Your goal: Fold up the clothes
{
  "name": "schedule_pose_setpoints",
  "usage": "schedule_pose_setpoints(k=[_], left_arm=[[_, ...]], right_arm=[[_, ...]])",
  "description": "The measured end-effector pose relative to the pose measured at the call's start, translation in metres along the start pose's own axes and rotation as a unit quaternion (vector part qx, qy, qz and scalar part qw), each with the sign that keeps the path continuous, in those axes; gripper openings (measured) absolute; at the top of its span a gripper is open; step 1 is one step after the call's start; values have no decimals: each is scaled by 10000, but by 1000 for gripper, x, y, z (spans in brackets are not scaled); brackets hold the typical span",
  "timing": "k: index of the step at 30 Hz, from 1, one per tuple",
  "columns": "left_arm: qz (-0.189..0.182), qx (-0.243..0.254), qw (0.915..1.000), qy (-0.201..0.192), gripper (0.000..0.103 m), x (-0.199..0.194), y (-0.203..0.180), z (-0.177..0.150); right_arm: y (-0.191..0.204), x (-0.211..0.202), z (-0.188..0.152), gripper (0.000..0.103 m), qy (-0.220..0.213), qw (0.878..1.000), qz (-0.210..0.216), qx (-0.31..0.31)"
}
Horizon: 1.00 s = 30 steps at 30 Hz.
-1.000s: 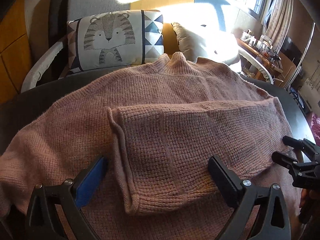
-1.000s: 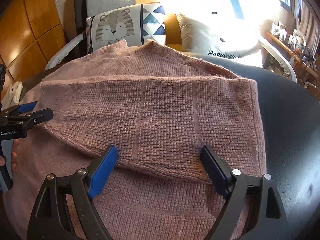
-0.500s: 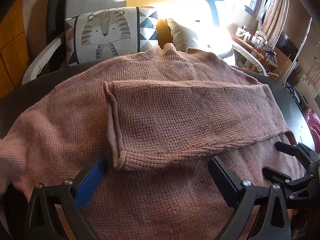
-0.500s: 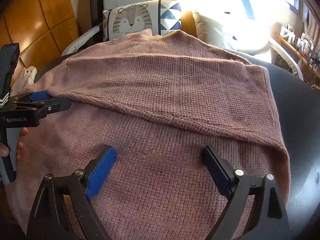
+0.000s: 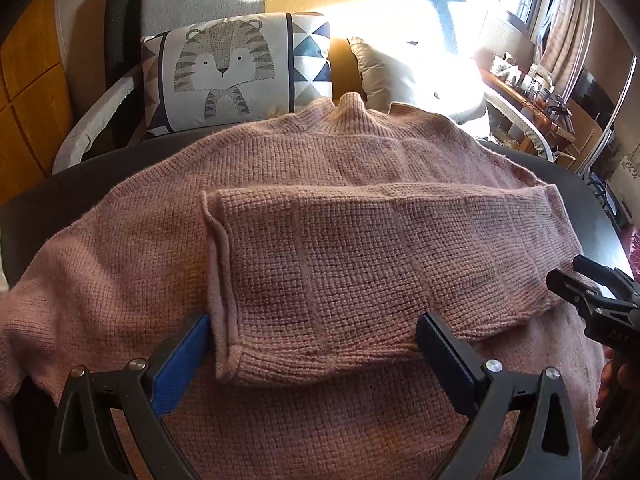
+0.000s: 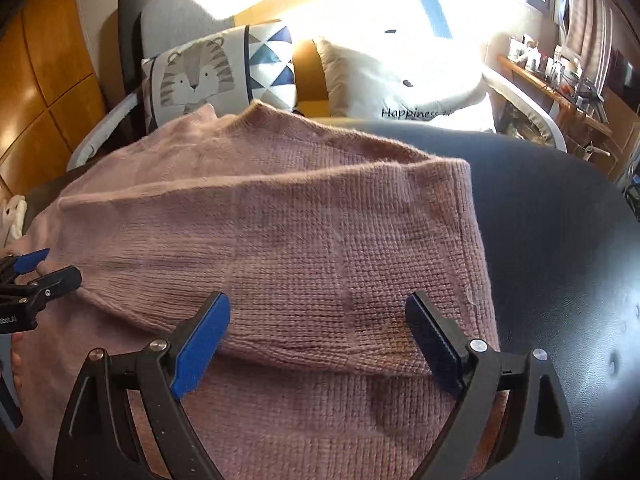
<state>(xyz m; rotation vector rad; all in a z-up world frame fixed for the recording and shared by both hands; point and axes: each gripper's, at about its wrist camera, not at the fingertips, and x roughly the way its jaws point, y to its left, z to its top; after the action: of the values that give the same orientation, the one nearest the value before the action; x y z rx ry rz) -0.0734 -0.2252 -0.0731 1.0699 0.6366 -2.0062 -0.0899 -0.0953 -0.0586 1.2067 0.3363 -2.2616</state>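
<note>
The sweater (image 5: 320, 264) lies on the table (image 6: 560, 240), with cushions (image 5: 236, 76) behind it.

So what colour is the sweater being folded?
Dusty pink knit sweater, clearest in the left wrist view.

Sunlit room, tiger-print cushion (image 5: 236, 76), white pillow (image 6: 404, 80), wood-panelled wall (image 6: 44, 72), curtained window (image 5: 560, 12), cluttered shelf (image 6: 560, 76)
</note>
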Motion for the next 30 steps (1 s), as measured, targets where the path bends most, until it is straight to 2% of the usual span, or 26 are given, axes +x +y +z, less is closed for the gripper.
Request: schedule_pose_setpoints(k=[1, 6, 12, 19, 21, 27, 30], left_arm=[[123, 67, 9999, -46, 103, 2, -4, -1], [284, 48, 9994, -215, 103, 7, -9, 0], [220, 15, 9994, -252, 103, 8, -11, 0], [15, -13, 9998, -209, 103, 6, -15, 2], [-87, -110, 9997, -179, 103, 0, -11, -1], [-393, -589, 9975, -87, 103, -23, 10, -19], [-383, -838, 9957, -108, 103, -41, 25, -34]], right_arm=[[-2, 0, -1, 95, -9, 10000, 16, -39], [-10, 1, -1, 98, -28, 9998, 60, -196], [-18, -2, -5, 98, -37, 9999, 14, -160], [-28, -3, -6, 103, 35, 10000, -56, -73], [-21, -10, -7, 103, 96, 9996, -250, 26], [26, -22, -34, 103, 189, 9991, 66, -366], [44, -27, -42, 103, 202, 9984, 135, -509]])
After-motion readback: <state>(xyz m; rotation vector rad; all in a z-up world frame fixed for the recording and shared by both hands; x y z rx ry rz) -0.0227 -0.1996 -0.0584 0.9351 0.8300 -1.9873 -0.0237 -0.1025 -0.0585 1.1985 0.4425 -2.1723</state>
